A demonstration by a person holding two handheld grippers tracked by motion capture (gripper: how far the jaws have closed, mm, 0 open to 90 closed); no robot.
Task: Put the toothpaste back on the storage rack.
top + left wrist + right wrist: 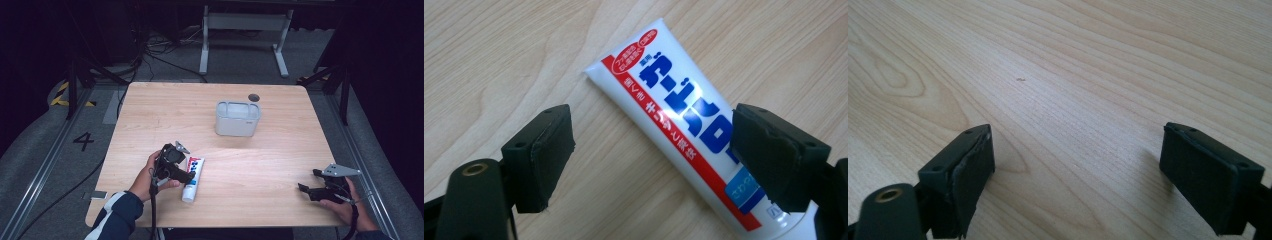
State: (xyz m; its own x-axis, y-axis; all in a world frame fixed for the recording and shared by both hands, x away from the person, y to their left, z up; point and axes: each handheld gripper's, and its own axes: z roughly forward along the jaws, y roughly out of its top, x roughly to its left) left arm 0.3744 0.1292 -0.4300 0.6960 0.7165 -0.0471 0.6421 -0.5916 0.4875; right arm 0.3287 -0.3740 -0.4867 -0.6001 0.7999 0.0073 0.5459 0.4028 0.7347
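Note:
A white tube of toothpaste (192,177) with blue and red lettering lies flat on the wooden table (250,150), cap end toward the front edge. My left gripper (185,167) hovers just above it, open. In the left gripper view the tube (684,125) runs diagonally between the jaws, with its lower part passing behind the right jaw. My right gripper (306,181) rests low near the table's front right, open, with bare wood between its jaws (1075,165).
A grey-white open plastic container (238,118) stands upright at the middle back of the table. A dark round hole (253,97) sits behind it. A desk frame and cables occupy the floor beyond the table.

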